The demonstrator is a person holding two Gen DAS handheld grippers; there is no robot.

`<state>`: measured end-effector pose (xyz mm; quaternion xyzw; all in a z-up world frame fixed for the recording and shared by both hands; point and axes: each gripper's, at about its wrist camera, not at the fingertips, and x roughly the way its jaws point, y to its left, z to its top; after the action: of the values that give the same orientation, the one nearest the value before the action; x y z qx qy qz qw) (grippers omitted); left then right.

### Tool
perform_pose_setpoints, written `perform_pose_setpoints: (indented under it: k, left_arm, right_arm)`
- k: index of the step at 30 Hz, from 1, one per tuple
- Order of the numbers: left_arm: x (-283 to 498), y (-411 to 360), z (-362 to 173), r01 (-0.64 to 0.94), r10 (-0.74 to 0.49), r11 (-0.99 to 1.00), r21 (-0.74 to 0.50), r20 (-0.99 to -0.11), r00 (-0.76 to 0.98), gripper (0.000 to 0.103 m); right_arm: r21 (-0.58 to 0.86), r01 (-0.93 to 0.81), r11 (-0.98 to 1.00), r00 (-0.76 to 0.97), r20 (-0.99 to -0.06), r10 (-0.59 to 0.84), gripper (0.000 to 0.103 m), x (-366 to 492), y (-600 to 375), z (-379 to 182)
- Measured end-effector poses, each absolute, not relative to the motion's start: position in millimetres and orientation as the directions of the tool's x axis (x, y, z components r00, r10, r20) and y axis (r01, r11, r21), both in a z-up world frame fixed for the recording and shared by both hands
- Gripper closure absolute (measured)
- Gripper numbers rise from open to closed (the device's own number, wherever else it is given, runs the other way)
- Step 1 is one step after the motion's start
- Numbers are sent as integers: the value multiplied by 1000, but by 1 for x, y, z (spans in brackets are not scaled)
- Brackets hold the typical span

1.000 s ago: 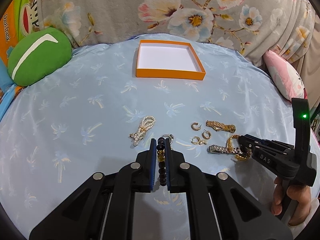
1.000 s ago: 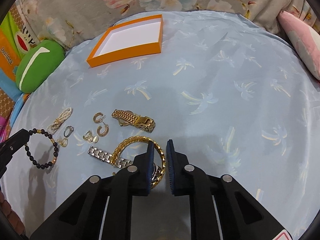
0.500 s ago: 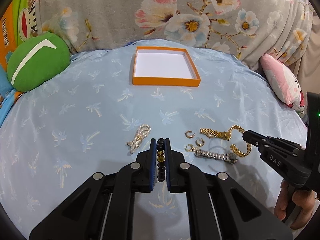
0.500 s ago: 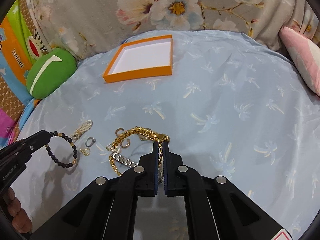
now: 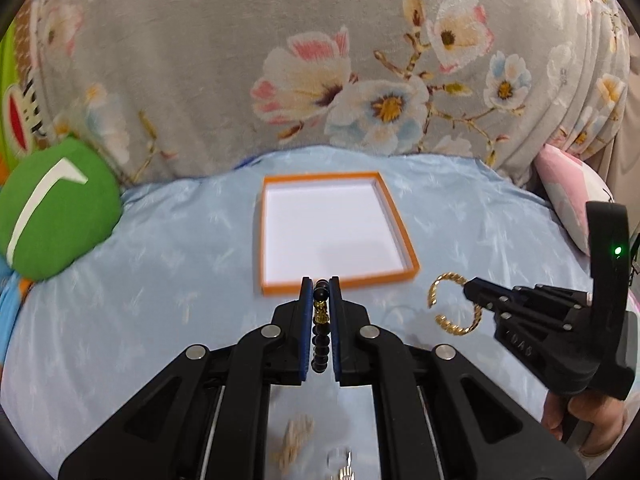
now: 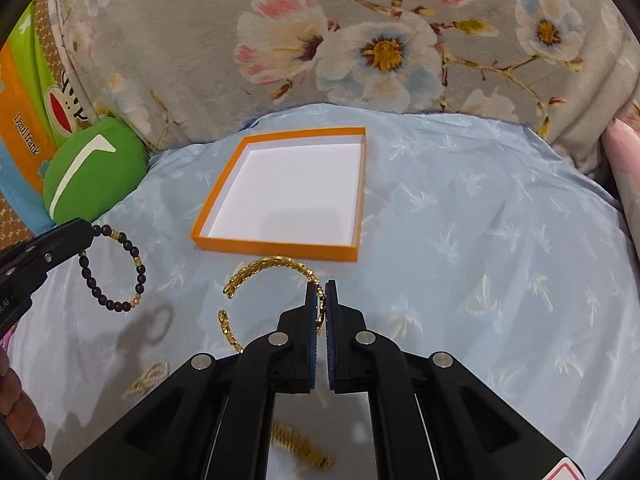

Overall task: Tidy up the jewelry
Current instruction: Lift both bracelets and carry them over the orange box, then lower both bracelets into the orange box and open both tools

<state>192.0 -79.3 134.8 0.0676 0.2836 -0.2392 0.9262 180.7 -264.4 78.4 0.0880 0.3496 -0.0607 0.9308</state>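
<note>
Plainly, the only clear writing is "Daul frank" on the orange printed panel (image 6: 28, 136) at far left; letters on the right gripper's body read roughly "DAS" but are blurred. Since a second ago both bracelets have left the blue palm-print cloth (image 6: 480, 240) and now hang in the air near the orange tray (image 6: 276, 246), which looms closer, while the remaining jewellery has slipped to the blurred bottom edge. The left gripper (image 5: 321, 286) is pinched on the black bead bracelet (image 6: 114, 268), its loop dangling to the right of the tips in the right wrist view, left of the tray's near corner. The right gripper (image 6: 321, 286) is pinched on the gold chain bracelet (image 6: 260, 268), an open C whose long axis runs left to right, just short of the tray's near wall.
</note>
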Motion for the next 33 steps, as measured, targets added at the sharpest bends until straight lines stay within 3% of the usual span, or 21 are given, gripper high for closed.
perform_pose_setpoints:
  k: [11, 23, 24, 25, 26, 28, 33]
  left_arm:
    - [350, -159, 123, 507, -445, 860, -60, -575, 687, 96]
    - [422, -185, 83, 477, -397, 879, -22, -589, 704, 95]
    - [424, -186, 82, 469, -388, 883, -15, -588, 710, 92]
    - [426, -186, 80, 465, -385, 885, -17, -587, 712, 76]
    - [426, -184, 79, 453, -377, 891, -18, -584, 719, 50]
    - [424, -180, 77, 425, -361, 905, -16, -559, 746, 29]
    - [420, -166, 56, 383, -305, 924, -10, -624, 720, 27]
  right_arm:
    - [111, 189, 976, 740, -669, -67, 100, 333, -304, 77]
    - [52, 194, 980, 692, -715, -99, 98, 403, -313, 44]
    - [48, 195, 980, 689, -718, -102, 97, 405, -314, 42]
    - [38, 205, 978, 690, -715, -117, 96, 405, -315, 40]
    - [29, 209, 977, 688, -714, -126, 91, 405, -316, 39]
    - [43, 197, 979, 690, -716, -108, 89, 404, -317, 35]
    - [23, 182, 983, 685, -720, -110, 89, 389, -306, 26]
